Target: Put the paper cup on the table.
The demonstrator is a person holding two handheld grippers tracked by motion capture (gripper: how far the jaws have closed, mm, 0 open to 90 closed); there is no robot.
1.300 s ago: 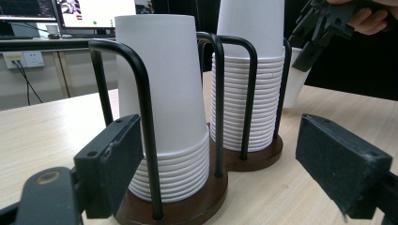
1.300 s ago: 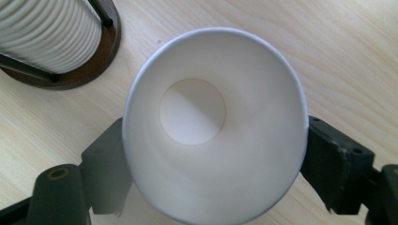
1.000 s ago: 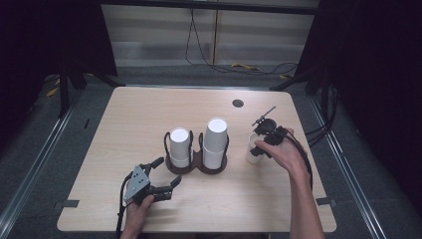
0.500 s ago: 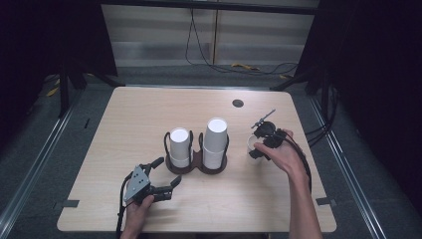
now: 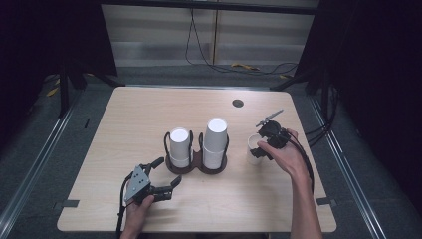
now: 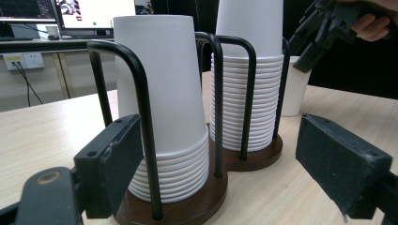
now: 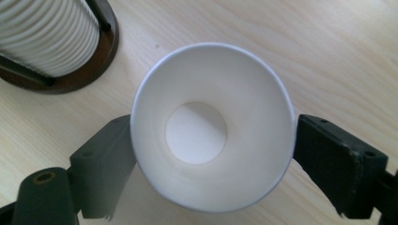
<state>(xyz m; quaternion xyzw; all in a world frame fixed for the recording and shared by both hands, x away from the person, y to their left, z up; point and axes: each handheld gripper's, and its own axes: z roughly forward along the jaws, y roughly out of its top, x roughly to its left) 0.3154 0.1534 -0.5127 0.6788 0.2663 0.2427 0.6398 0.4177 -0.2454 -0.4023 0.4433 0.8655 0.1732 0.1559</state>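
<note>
A dark wooden cup holder point(image 5: 196, 167) with black wire loops stands mid-table and carries two stacks of upside-down white paper cups, a shorter one point(image 5: 179, 144) and a taller one point(image 5: 216, 139). To its right a single white cup point(image 5: 253, 153) stands upright on the table. My right gripper point(image 5: 261, 147) points down over it. Its jaws have just been opening, and the cup point(image 7: 211, 126) sits between them, mouth up, no longer squeezed. My left gripper point(image 5: 168, 172) rests open on the table just in front of the holder point(image 6: 187, 206), nothing between its jaws.
A small dark round hole point(image 5: 238, 103) marks the table's far right part. Black stands and cables point(image 5: 199, 45) lie on the floor beyond the far edge. Bare tabletop point(image 5: 134, 119) stretches left of and behind the holder.
The right gripper's jaws have spread slightly around the single cup. Both hands have stayed where they were.
</note>
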